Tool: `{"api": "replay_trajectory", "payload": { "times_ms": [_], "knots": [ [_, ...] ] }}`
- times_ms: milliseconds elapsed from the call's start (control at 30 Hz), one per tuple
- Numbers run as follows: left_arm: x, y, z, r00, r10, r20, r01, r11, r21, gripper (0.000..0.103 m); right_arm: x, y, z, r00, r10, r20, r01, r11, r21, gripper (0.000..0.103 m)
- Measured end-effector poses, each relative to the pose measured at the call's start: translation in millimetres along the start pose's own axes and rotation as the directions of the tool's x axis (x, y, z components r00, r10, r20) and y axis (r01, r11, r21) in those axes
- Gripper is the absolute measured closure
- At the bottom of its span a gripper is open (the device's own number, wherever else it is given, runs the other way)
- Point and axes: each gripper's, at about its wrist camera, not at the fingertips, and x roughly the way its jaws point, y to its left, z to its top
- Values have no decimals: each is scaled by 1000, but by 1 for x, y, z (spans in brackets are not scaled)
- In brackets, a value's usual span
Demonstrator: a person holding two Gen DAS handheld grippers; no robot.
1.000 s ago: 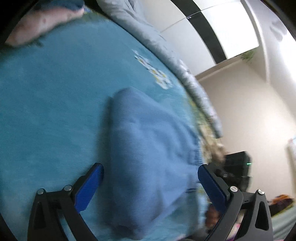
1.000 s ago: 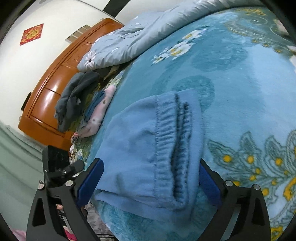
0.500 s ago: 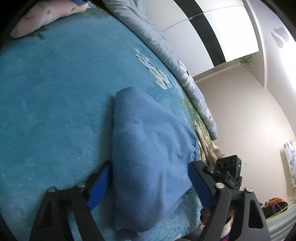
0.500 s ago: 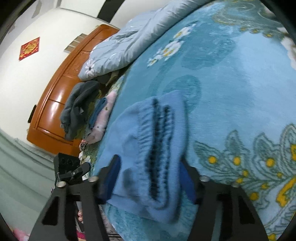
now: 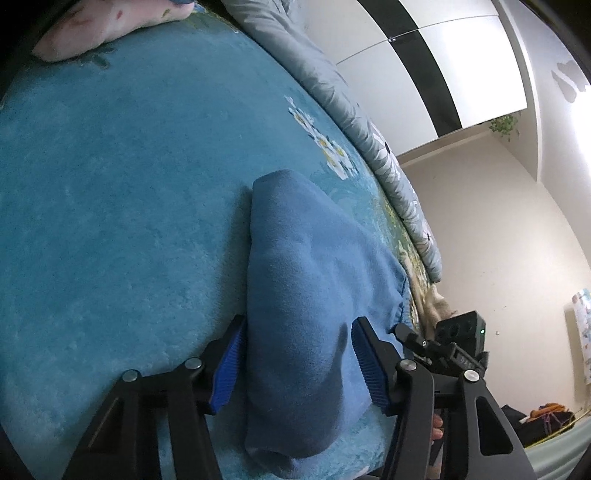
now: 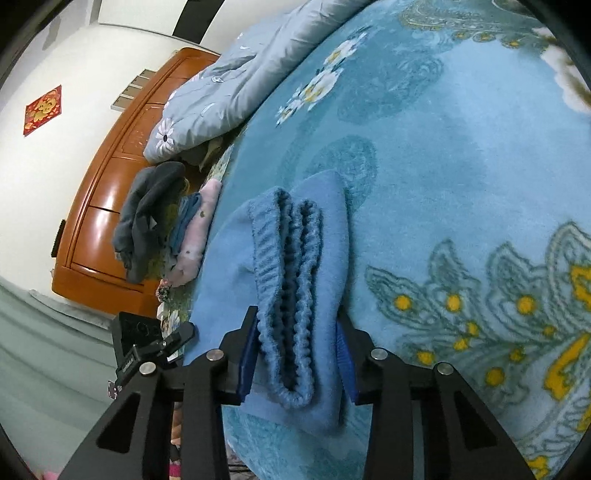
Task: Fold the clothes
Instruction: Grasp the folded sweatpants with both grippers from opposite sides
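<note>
A folded blue fleece garment [image 5: 314,280] lies near the edge of the teal bed blanket [image 5: 110,206]. My left gripper [image 5: 295,365] has its blue pads pressed against both sides of the garment's folded end. In the right wrist view the garment [image 6: 295,258] shows its ribbed waistband layers. My right gripper [image 6: 297,358] is clamped on that waistband end. The other gripper shows in each view, at the right in the left wrist view [image 5: 454,350] and at the lower left in the right wrist view [image 6: 144,350].
A grey floral duvet [image 6: 240,85] lies along the far side of the bed. Dark grey, blue and pink clothes [image 6: 162,225] are piled near the wooden headboard [image 6: 99,206]. A pink garment [image 5: 110,26] lies at the top left of the left wrist view.
Both grippers have closed from wide open onto the ends of the blue garment, bunching it between the pads. Both have moved slightly forward over it.
</note>
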Motion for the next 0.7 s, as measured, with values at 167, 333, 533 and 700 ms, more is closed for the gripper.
{"api": "replay_trajectory", "payload": {
  "times_ms": [167,333,533,700],
  "knots": [
    [0,1,0,1000,0,9,0,1000,-4,42,8,-1,5,1000,21,3,-21,1000,14,61],
    [-2,-1,-3,999,29,24,-29,1000,-3,47,6,4,3,1000,10,19,-10,1000,12,62],
    [-6,3,-7,998,46,38,-45,999,-27,60,0,12,-1,999,13,32,-14,1000,14,68],
    [-13,-4,-9,997,58,56,-58,998,0,66,-6,22,-4,999,11,39,-11,1000,5,69]
  ]
}}
